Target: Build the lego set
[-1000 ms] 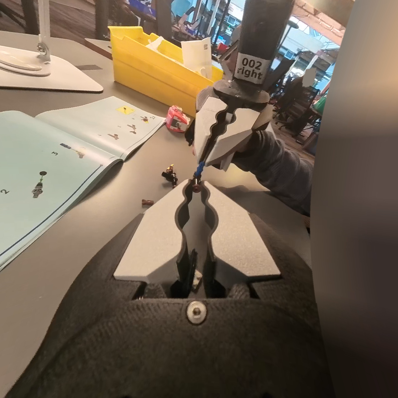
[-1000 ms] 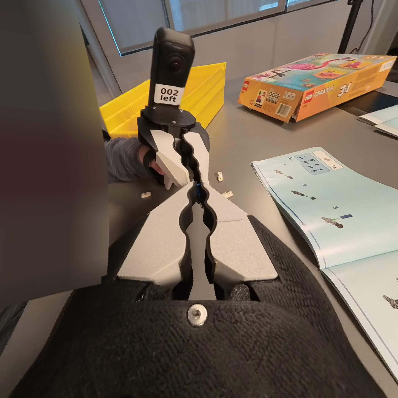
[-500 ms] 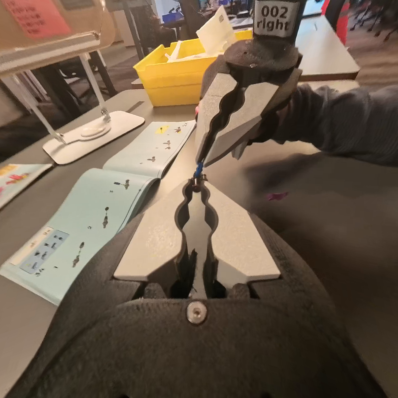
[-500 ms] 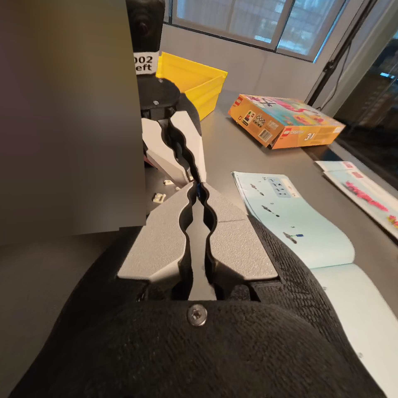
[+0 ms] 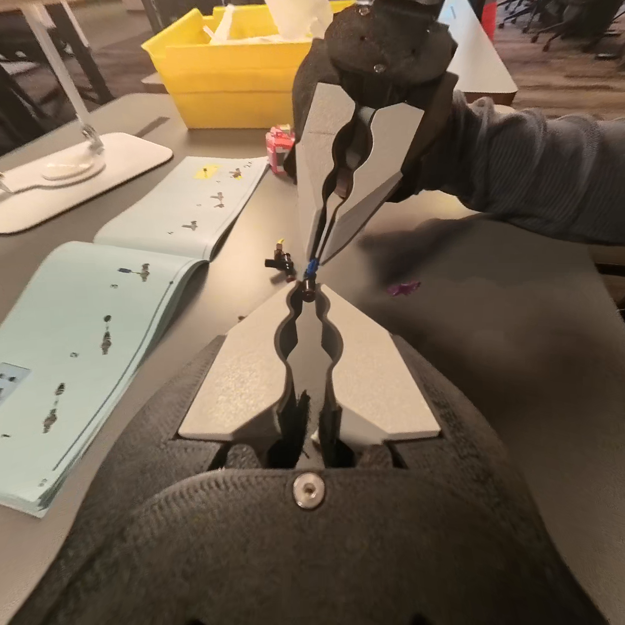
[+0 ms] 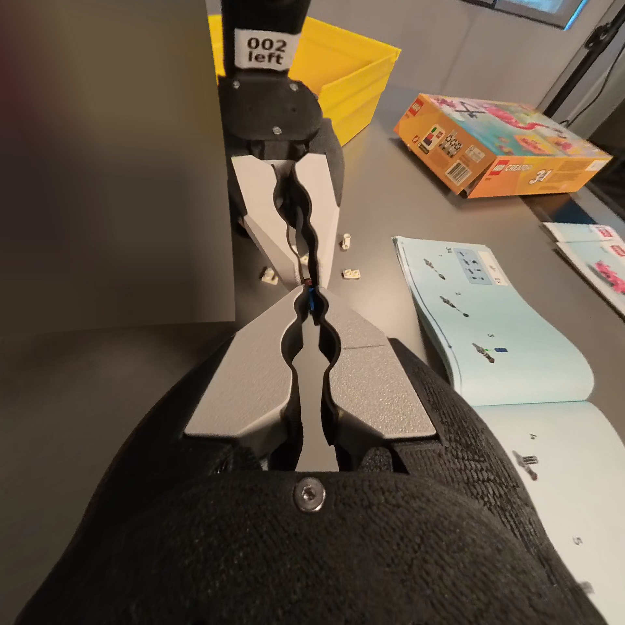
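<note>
My left gripper (image 5: 307, 292) is shut on a small dark brown cylindrical piece (image 5: 307, 291) held at its fingertips above the grey table. My right gripper (image 6: 311, 297) is shut on a small blue piece (image 6: 311, 302). In the left wrist view the right gripper (image 5: 313, 262) comes down from above, and its blue piece (image 5: 311, 266) meets the top of the brown piece tip to tip. In the right wrist view the left gripper (image 6: 306, 280) points down at my fingertips with the brown piece (image 6: 307, 280) at its tip.
An open pale blue instruction booklet (image 5: 101, 304) lies left; it also shows in the right wrist view (image 6: 490, 321). A yellow bin (image 5: 230, 74), a small dark assembly (image 5: 280, 263), a purple piece (image 5: 404, 288), a pink part (image 5: 280, 148), white pieces (image 6: 351, 273) and an orange box (image 6: 500, 152) are about. Less than 4 cm separates the two grippers' tips.
Both grippers have stayed shut on their pieces, tip to tip, while the pair turned and shifted over the table; the right gripper now stands steeper above the left.
</note>
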Available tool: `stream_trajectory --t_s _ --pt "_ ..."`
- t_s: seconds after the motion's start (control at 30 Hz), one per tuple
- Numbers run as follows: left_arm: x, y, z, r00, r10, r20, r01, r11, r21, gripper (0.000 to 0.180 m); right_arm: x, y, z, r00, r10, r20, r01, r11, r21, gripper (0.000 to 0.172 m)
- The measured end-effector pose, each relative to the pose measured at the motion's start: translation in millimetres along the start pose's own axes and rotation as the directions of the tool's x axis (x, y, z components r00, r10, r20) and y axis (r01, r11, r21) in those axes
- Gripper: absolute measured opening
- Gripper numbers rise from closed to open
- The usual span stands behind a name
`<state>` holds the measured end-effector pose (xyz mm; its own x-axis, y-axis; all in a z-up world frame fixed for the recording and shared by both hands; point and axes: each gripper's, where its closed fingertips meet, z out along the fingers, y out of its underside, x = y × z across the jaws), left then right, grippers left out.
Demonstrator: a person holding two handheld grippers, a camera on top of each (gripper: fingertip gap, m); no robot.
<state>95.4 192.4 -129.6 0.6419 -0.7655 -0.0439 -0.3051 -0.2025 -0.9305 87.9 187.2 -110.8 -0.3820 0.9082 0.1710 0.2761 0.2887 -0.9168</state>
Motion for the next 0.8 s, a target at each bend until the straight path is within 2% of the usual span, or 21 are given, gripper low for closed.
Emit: stream_trajectory --t_s 0.03,0.4,0.57,0.67,0.73,0.8 --pt "1.1 2.1 0.5 1.0 -0.011 -0.015 0.01 1.0 -0.011 0.005 -1.3 2.0 0.4 1.0 0.012 0.013 -0.012 1.0 -0.006 0.0" --pt "14.2 31.1 8.1 0.993 -0.063 -0.1 0.04 0.976 -0.214 0.005 -16.7 30.8 8.2 0.978 0.159 0.132 -0.14 0.98 -0.138 0.0" --pt "12.2 34.3 7.8 0.99 -0.102 -0.094 0.077 0.969 -0.236 0.005 -13.5 33.8 11.2 0.973 0.2 0.119 -0.182 0.972 -0.147 0.0" --pt "7.3 36.4 6.8 0.986 -0.148 -0.074 0.126 0.961 -0.245 0.005 -1.3 39.2 9.3 0.962 0.268 0.054 -0.256 0.953 -0.163 0.001" --pt "2.7 34.8 6.2 0.985 -0.163 -0.051 0.147 0.962 -0.231 0.005 5.8 29.8 6.9 0.952 0.304 0.041 -0.299 0.95 -0.093 0.001" --pt "1.2 25.7 4.1 0.982 -0.181 -0.057 0.169 0.971 -0.171 0.005 12.8 5.4 2.1 0.933 0.353 0.068 -0.357 0.932 0.06 0.0"
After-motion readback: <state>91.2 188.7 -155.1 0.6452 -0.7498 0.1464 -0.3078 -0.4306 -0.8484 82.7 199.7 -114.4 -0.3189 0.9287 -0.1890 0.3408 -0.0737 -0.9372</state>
